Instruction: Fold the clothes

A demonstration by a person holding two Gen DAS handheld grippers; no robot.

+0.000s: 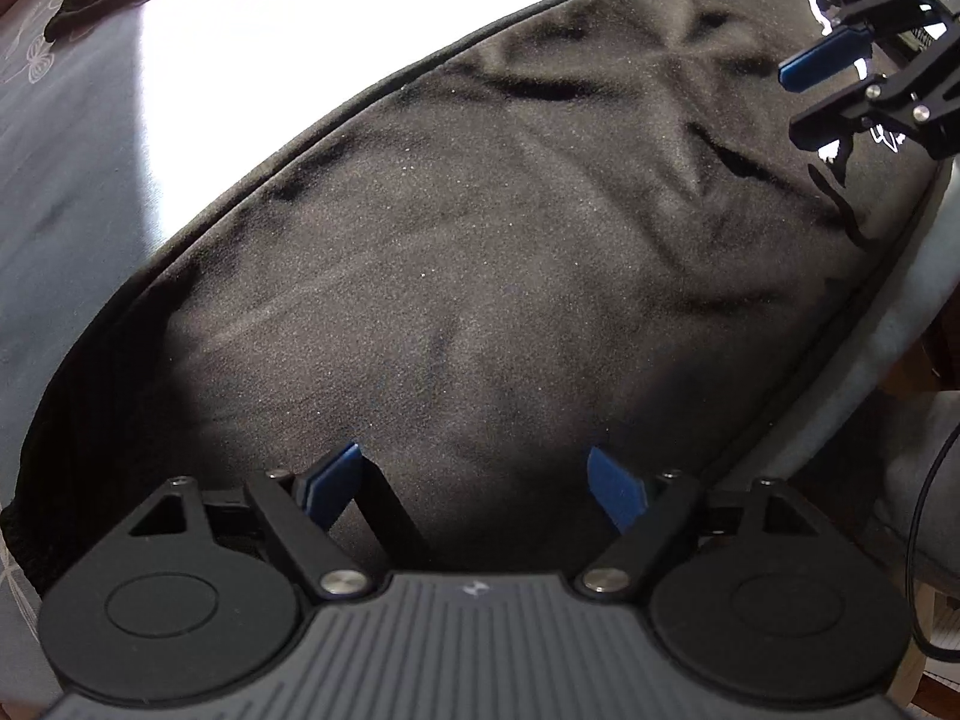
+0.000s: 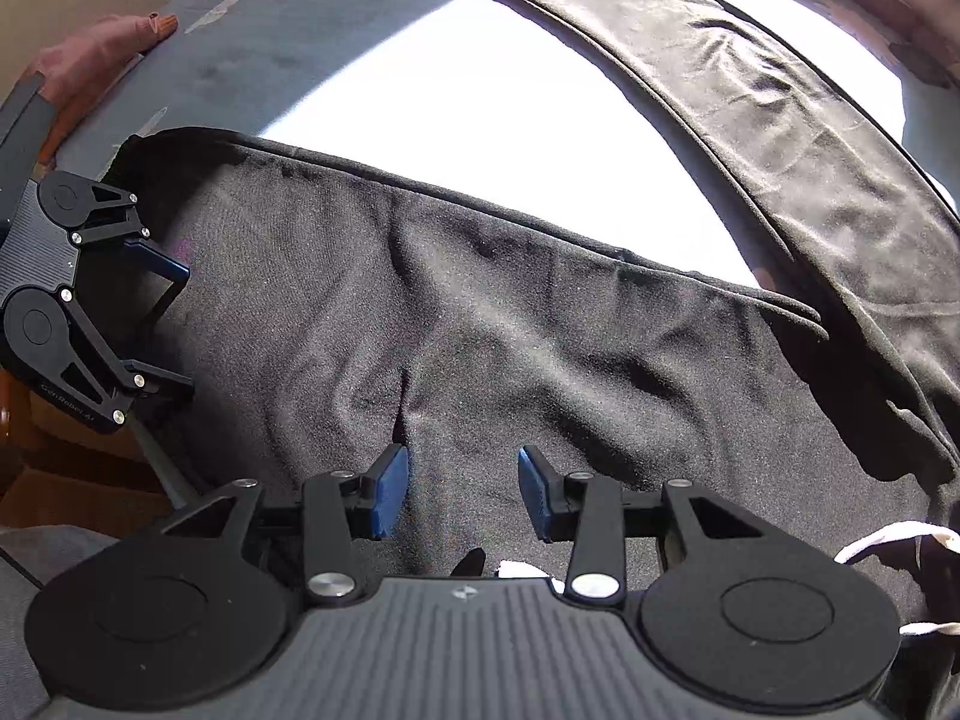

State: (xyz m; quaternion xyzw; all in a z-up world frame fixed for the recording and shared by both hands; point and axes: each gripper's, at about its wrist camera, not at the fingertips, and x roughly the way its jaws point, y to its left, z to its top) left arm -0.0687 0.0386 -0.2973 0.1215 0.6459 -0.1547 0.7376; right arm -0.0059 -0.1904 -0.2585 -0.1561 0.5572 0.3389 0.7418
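Two grippers: both hovered over the cloth.
Left gripper [image 1: 480, 480]: jaws wide apart, nothing between them.
Right gripper [image 2: 463, 492]: jaws parted, empty.
Black garment [image 1: 480, 228]: spread flat on the grey table [image 1: 72, 210].

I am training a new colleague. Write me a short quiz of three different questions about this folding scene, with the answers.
1. True or false: the left hand-held gripper is clamped on a white towel.
2. Multiple choice: what lies under both hand-held grippers? A) a black garment B) a red blanket C) a stack of plates
3. Fill in: beyond the garment's far edge, a patch of the grey table cover is washed out by bright ____.

Key:
1. False. Its jaws stand wide apart over the black garment, holding nothing.
2. A. The right hand-held gripper also stands open above it.
3. Light.
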